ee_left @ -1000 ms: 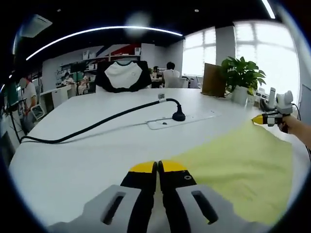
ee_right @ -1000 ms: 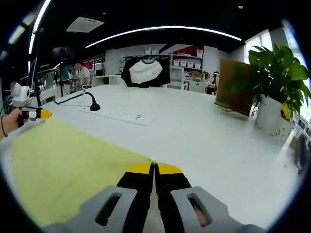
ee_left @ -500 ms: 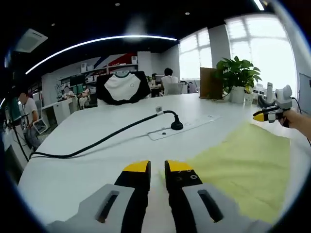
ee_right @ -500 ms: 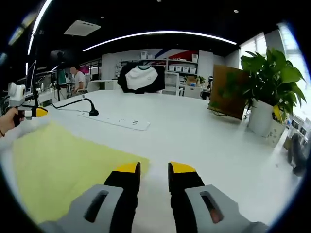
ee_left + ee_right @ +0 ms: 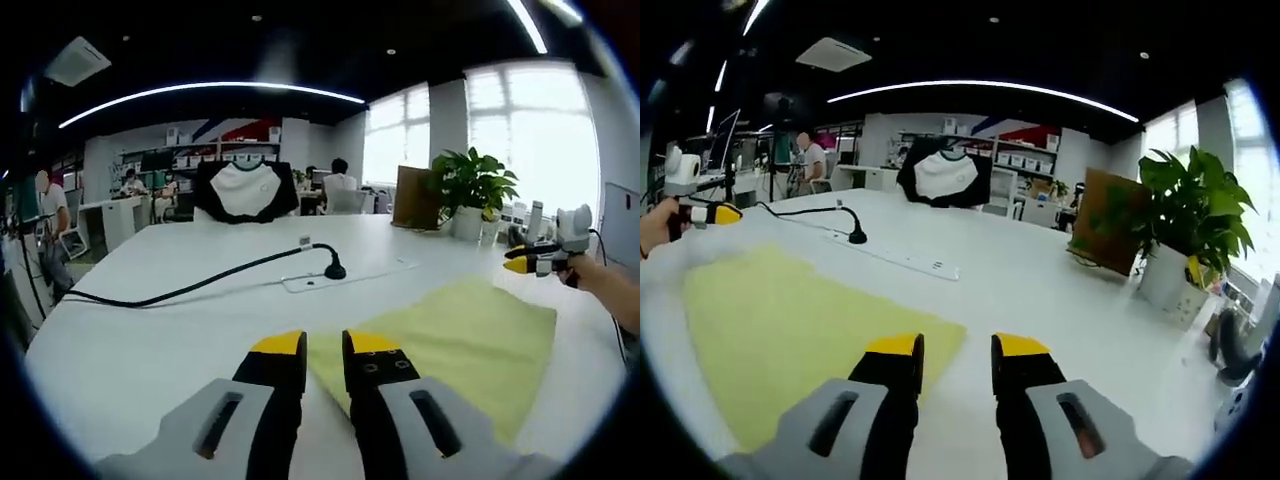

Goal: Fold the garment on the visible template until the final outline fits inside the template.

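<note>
Tongs on the left stand apart with nothing between the jaws, poised above the near corner of the yellow garment. Right tongs likewise stand apart and empty, just over the garment's near corner. Garment lies flat on the white surface. Beyond it sit a white power strip and a black cable. Farther off stand a potted plant and a chair draped with a black-and-white shirt.
</note>
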A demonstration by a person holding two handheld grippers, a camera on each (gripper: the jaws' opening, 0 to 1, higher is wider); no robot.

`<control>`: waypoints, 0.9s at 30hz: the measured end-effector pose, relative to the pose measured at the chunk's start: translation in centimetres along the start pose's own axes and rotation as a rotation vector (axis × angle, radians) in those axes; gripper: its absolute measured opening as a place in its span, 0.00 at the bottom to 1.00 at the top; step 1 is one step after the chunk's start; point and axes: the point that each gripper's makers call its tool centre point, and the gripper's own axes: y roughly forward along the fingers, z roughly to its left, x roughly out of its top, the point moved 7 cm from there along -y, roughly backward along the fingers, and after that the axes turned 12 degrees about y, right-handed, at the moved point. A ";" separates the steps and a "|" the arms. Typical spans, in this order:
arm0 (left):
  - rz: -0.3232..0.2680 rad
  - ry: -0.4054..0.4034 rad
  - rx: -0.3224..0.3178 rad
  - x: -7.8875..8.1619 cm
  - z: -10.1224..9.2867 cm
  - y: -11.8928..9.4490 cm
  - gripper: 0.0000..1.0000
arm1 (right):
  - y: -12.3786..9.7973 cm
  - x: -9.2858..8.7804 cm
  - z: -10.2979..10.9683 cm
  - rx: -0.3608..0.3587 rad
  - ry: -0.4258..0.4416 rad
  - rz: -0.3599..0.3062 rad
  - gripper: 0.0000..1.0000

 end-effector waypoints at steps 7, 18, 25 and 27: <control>0.016 -0.008 0.006 -0.6 -0.7 -1.9 0.14 | -1.0 -0.1 1.0 0.017 0.010 -0.008 0.30; 0.016 -0.006 -0.009 -1.0 -2.6 -4.1 0.14 | -3.4 -1.2 1.9 0.003 -0.017 -0.003 0.33; 0.043 -0.008 -0.025 -2.0 -3.9 -5.6 0.14 | -5.1 -1.8 2.2 0.008 0.029 -0.021 0.34; 0.043 -0.009 -0.020 -2.2 -4.2 -5.9 0.14 | -5.6 -1.9 2.5 0.012 0.036 -0.025 0.34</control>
